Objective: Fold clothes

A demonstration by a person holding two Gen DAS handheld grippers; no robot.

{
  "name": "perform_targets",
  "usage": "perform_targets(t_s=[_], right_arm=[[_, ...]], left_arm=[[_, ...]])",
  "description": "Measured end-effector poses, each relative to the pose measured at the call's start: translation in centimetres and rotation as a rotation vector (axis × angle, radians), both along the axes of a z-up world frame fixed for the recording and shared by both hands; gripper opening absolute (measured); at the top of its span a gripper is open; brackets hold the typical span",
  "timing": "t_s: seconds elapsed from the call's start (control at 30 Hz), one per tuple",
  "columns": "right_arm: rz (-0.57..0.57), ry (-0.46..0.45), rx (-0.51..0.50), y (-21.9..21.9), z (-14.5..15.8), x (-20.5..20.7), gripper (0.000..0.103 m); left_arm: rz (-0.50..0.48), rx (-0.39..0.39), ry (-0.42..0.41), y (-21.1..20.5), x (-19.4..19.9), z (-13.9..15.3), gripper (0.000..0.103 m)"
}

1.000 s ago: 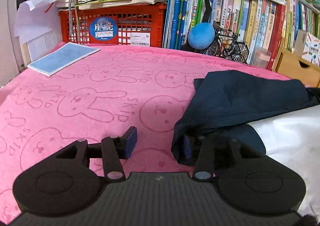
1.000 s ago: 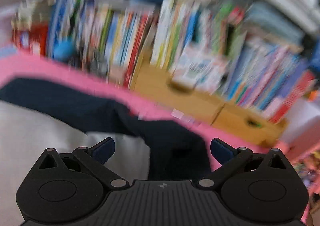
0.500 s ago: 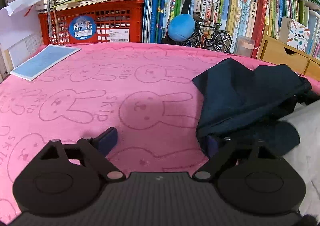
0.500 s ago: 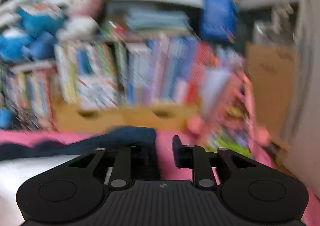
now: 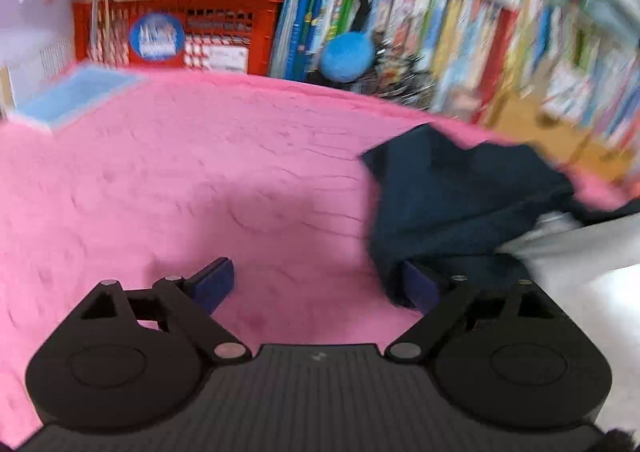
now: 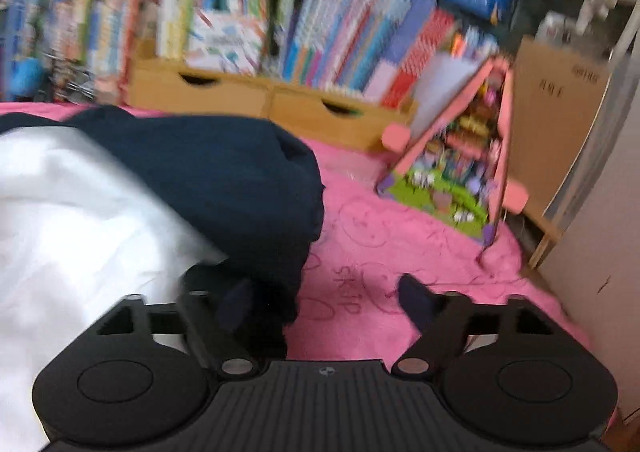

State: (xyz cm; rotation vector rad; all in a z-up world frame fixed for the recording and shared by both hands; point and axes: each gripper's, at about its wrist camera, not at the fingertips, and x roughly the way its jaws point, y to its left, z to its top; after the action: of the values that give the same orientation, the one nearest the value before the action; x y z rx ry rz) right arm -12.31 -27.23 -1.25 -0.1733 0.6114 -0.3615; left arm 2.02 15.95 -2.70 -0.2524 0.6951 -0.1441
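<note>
A garment with a navy part (image 5: pixel 452 196) and a white part (image 5: pixel 592 248) lies on the pink bunny-print cloth (image 5: pixel 200 180). In the right wrist view the navy part (image 6: pixel 224 180) lies folded over the white part (image 6: pixel 72 220). My left gripper (image 5: pixel 316 288) is open, its right finger at the navy edge, nothing between the pads. My right gripper (image 6: pixel 328 304) is open at the garment's right end; its left finger touches the navy fabric, its right finger is over bare pink cloth. Both views are blurred.
A red crate (image 5: pixel 176 36) with stacked papers, a blue booklet (image 5: pixel 76 96), a blue ball (image 5: pixel 348 56) and rows of books (image 5: pixel 460 36) line the back. Wooden drawers (image 6: pixel 256 100), a pink toy house (image 6: pixel 456 156) and a cardboard panel (image 6: pixel 556 112) stand at the right.
My left gripper has opened wider and let go of the navy edge. My right gripper was shut on the navy fabric half a second ago and is now open.
</note>
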Motion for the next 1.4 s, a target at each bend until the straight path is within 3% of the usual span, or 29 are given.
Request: perform_targets(t_s=[0.1,0.17,0.27,0.33,0.47,0.57,0.7,0.83,0.97,1.07,1.17,1.23,1.3,1.4], right_arm=[[0.003,-0.031,-0.006,0.2,0.6,-2.7,0.092],[-0.001,-0.043,0.030,-0.1,0.9,-4.2,0.094],[0.020,-0.048,0.153,-0.7,0.1,-6.0,0.094],[0.020,-0.047,0.208,-0.8,-0.7,-7.0,0.094],[0.015,-0.059,0.265,-0.5,-2.3,-9.7,0.094],[0.044,-0.105,0.247,0.9,-2.6,-12.4,0.094],[0.102,-0.177,0.188,3.4,-2.8,-16.1,0.094],[0.360,-0.250,-0.072,11.4,-3.3,-18.4,0.095],[0.636,-0.221,-0.176,18.5,-4.6,-18.6,0.093],[0.728,-0.213,-0.236,21.9,-5.5,-18.0,0.093],[0.737,-0.228,-0.249,23.3,-5.5,-17.0,0.093],[0.749,-0.228,-0.267,23.5,-5.4,-16.5,0.092],[0.733,-0.239,-0.263,23.3,-5.1,-16.0,0.092],[0.710,-0.255,-0.257,23.0,-4.6,-15.3,0.091]], left_arm=[[-0.071,-0.162,0.027,1.3,-2.3,0.4,0.092],[-0.126,-0.227,0.058,1.4,-3.7,0.5,0.095],[-0.176,-0.194,0.083,0.0,-6.4,0.3,0.095],[-0.197,-0.173,0.052,-1.0,-9.0,0.6,0.095],[-0.270,-0.220,0.018,-2.0,-13.2,1.1,0.096],[-0.315,-0.082,-0.070,-4.3,-16.8,1.5,0.098],[-0.378,0.228,-0.221,-9.2,-20.7,1.0,0.101],[-0.438,0.441,-0.298,-13.4,-21.4,-0.6,0.102],[-0.407,0.560,-0.349,-14.8,-20.8,-1.3,0.102],[-0.288,0.611,-0.395,-13.8,-19.6,-0.6,0.102],[-0.285,0.527,-0.395,-11.6,-19.0,0.6,0.102],[-0.344,0.466,-0.413,-10.4,-19.6,1.1,0.102],[-0.424,0.453,-0.428,-10.4,-20.7,0.7,0.103],[-0.501,0.568,-0.444,-12.5,-21.9,-0.9,0.103]])
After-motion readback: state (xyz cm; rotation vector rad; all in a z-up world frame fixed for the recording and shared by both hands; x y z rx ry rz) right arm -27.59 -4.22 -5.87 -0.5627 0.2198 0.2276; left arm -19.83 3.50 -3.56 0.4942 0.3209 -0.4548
